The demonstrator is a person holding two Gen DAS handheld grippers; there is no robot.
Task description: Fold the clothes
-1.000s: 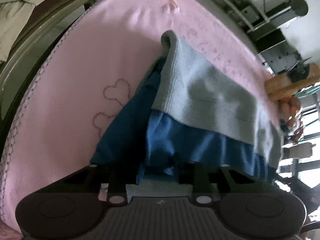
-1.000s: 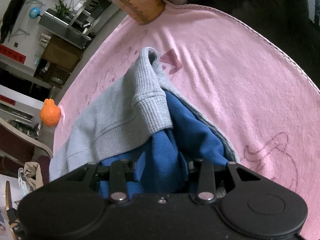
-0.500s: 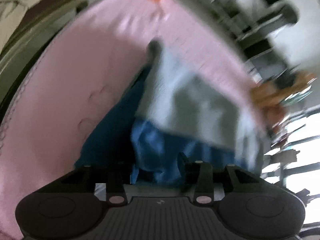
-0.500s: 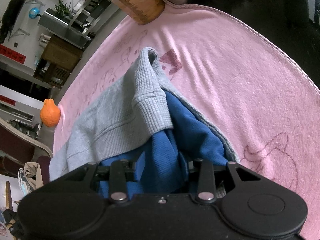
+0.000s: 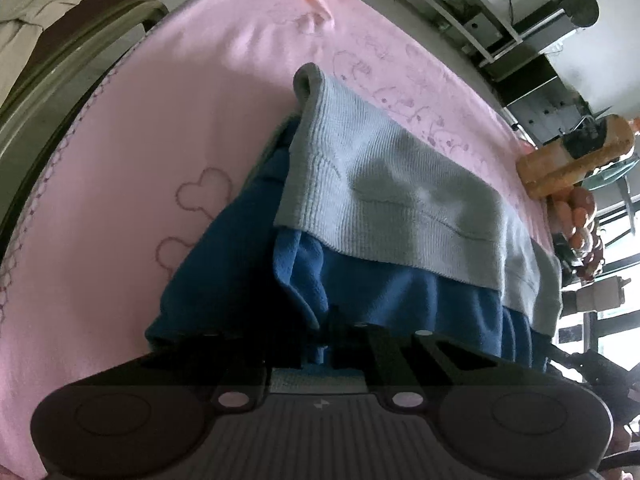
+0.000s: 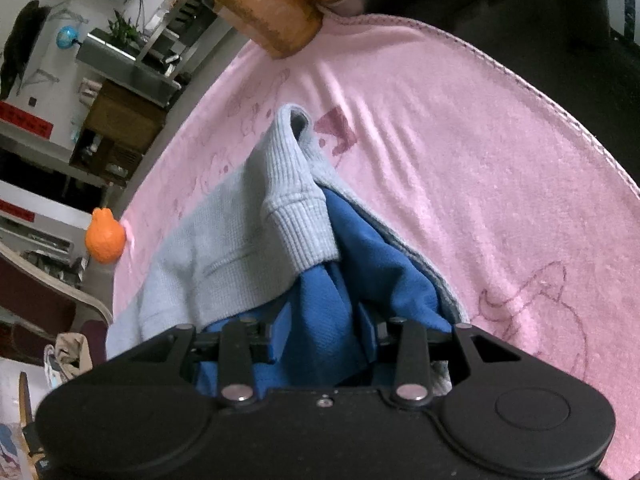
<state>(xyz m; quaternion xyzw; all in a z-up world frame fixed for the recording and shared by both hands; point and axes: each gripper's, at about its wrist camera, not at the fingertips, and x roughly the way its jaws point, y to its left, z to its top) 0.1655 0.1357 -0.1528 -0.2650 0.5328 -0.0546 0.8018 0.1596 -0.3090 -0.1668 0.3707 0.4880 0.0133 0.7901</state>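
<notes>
Both tongs grip one garment: the left gripper [image 5: 316,344] and the right gripper [image 6: 324,332] are each clamped on the blue fleece lining of the grey ribbed-knit sweatshirt [image 5: 384,200], which lies bunched on the pink embroidered towel [image 5: 120,200]. Uneven pulling could drag the towel or skew the fold.

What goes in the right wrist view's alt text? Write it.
The right gripper is clamped on bunched blue fabric of a blue and grey garment lying on a pink towel. An orange toy sits at the towel's far edge.
</notes>
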